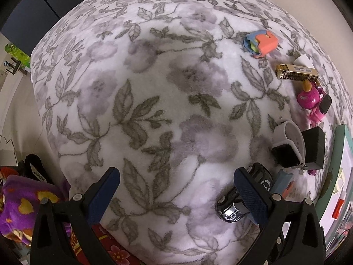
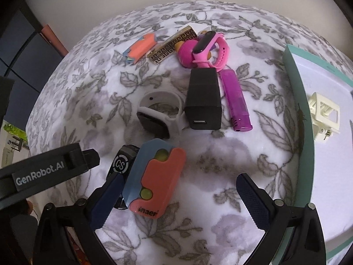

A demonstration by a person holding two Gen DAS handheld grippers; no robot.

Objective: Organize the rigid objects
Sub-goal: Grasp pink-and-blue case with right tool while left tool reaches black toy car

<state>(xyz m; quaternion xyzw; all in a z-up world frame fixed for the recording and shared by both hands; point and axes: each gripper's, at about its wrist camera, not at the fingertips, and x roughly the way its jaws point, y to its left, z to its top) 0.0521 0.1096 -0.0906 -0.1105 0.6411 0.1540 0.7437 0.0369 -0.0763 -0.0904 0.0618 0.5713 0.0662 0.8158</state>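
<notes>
Small rigid items lie on a floral blanket (image 1: 154,110). My left gripper (image 1: 178,196) is open over bare blanket; a black and chrome gadget marked CS (image 1: 236,203) lies against its right finger. My right gripper (image 2: 181,198) is open too. A coral and blue case (image 2: 154,181) rests between its fingers, close to the left finger, with the CS gadget (image 2: 121,165) just beyond it. Further back lie a white smartwatch (image 2: 158,114), a black charger block (image 2: 204,101), a purple lighter (image 2: 237,101), a pink watch (image 2: 209,46), a gold lighter (image 2: 174,44) and a second coral and blue piece (image 2: 141,48).
A white box with a teal rim (image 2: 295,101) stands at the right and holds a cream plastic clip (image 2: 324,114). A purple patterned cloth (image 1: 19,207) lies off the blanket's left edge. The left gripper's body (image 2: 44,172) reaches into the right wrist view.
</notes>
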